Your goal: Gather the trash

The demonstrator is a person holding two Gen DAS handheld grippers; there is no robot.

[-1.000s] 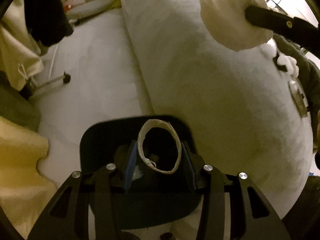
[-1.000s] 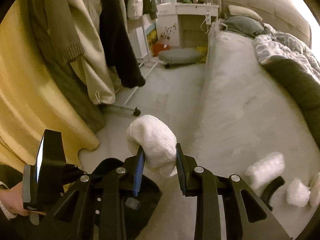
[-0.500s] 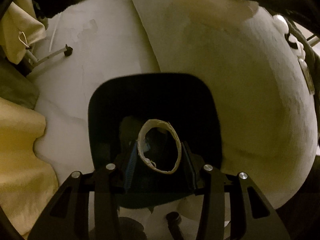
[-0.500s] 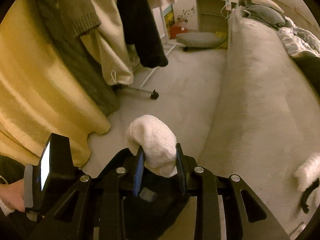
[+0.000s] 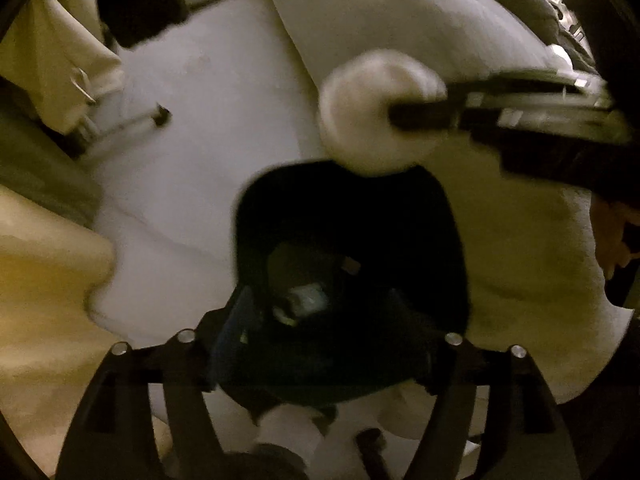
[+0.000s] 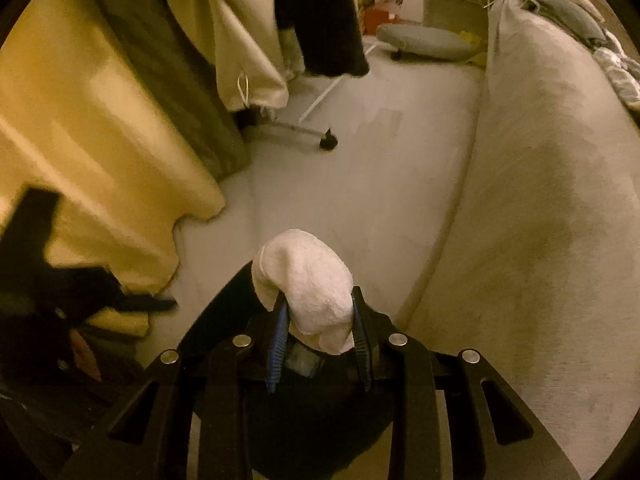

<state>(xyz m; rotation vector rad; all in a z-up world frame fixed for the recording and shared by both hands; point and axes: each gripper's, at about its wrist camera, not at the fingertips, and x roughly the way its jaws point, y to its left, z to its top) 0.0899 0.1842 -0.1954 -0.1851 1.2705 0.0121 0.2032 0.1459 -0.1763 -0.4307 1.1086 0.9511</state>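
**White wad held over the open black bin**

The right tool (image 6: pixel 318 326) is clamped on a crumpled white tissue wad (image 6: pixel 308 280), its blue-edged pads pressing both sides, and holds it just above the far rim of the black trash bin (image 5: pixel 448 240) that stands on the pale floor (image 6: pixel 360 168) beside the bed (image 6: pixel 540 184). The left tool (image 5: pixel 320 336) hangs over the bin's mouth; its jaws have just been opening and now stand spread with nothing between them. Down inside the bin lies some scrap, too dark to name. Yellow cloth (image 6: pixel 80 128) and hanging clothes (image 6: pixel 248 40) crowd the left side.
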